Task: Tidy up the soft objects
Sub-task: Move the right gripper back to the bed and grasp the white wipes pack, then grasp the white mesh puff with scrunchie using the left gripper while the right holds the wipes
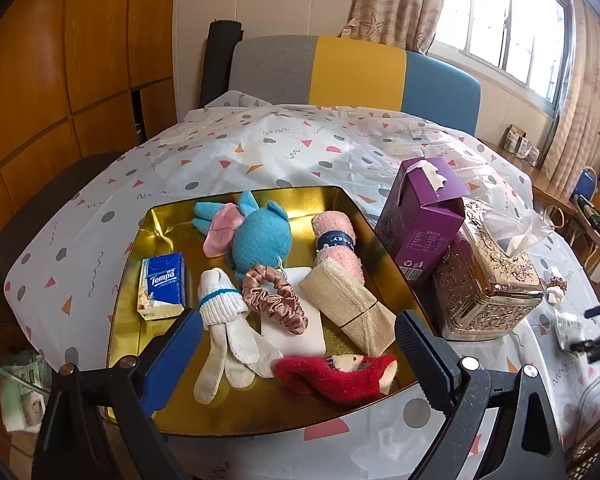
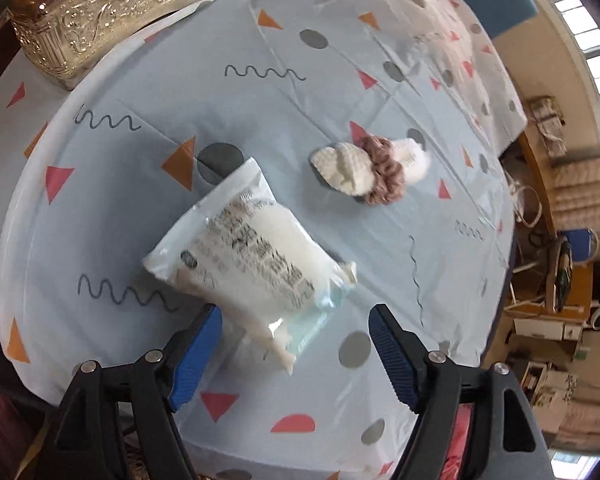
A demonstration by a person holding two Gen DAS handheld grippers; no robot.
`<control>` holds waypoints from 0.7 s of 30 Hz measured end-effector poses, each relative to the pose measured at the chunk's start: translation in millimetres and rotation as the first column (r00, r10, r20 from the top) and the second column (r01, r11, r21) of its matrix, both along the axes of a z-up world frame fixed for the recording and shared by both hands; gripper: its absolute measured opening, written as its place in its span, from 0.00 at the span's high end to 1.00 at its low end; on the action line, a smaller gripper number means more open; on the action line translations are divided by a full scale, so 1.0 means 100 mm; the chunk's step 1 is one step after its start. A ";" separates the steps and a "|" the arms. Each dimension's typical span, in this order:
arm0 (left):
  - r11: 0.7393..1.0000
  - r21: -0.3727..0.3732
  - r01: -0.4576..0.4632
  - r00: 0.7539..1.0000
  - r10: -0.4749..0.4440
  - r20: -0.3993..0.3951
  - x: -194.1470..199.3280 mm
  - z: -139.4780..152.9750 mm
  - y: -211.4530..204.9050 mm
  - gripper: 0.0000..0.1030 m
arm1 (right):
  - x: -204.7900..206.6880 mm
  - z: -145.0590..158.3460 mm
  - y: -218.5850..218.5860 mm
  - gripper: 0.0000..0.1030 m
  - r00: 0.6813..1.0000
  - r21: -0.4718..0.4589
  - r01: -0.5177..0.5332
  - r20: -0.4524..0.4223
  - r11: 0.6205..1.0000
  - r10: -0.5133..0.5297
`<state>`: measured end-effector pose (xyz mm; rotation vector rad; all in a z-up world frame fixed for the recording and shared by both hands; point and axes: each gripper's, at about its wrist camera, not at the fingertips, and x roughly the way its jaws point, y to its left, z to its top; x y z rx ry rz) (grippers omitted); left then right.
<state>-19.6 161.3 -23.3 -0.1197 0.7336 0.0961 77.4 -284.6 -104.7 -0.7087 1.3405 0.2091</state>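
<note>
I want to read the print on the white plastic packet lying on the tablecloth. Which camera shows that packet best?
The right wrist view: the white plastic packet fills the middle of the frame, just ahead of the open right gripper, though its print is blurred. In the left wrist view it is only a small white patch at the far right edge.

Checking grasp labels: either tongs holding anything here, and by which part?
Nothing is held. Left tongs hang open above the gold tray; right tongs are open around the white packet, not closed on it.
</note>
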 end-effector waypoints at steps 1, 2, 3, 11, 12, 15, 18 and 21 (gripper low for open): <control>1.000 0.002 0.004 1.000 -0.004 0.000 0.00 0.01 -0.01 0.05 | 0.05 -0.02 0.02 0.25 1.000 0.015 -0.002 -0.001 1.000 0.002; 1.000 0.003 0.007 1.000 -0.007 0.000 0.01 0.01 -0.02 0.05 | 0.10 -0.01 0.05 0.25 1.000 0.032 -0.006 -0.006 0.999 0.006; 1.000 0.005 0.009 1.000 -0.009 -0.001 0.01 0.02 -0.03 0.05 | 0.13 -0.02 0.07 0.25 1.000 0.053 -0.008 -0.015 0.999 0.009; 0.995 0.029 0.099 0.995 -0.100 0.025 0.05 0.14 -0.25 0.05 | 0.20 -0.07 -0.05 0.25 0.995 0.148 0.096 -0.021 0.984 -0.094; 0.993 0.032 0.114 0.993 -0.115 0.028 0.06 0.17 -0.29 0.05 | 0.17 -0.07 -0.12 0.26 0.993 0.163 0.122 -0.025 0.979 -0.119; 0.984 0.041 0.173 0.983 -0.175 0.051 0.08 0.27 -0.46 0.05 | 0.18 0.00 -0.43 0.35 0.956 0.183 0.288 -0.005 0.940 -0.292; 0.968 0.053 0.244 0.966 -0.247 0.080 0.11 0.40 -0.67 0.05 | 0.25 0.16 -0.82 0.39 0.871 0.280 0.467 0.019 0.839 -0.492; 0.941 0.070 0.331 0.935 -0.337 0.109 0.13 0.51 -0.93 0.05 | 0.30 0.22 -1.27 0.39 0.708 0.384 0.662 -0.037 0.644 -0.706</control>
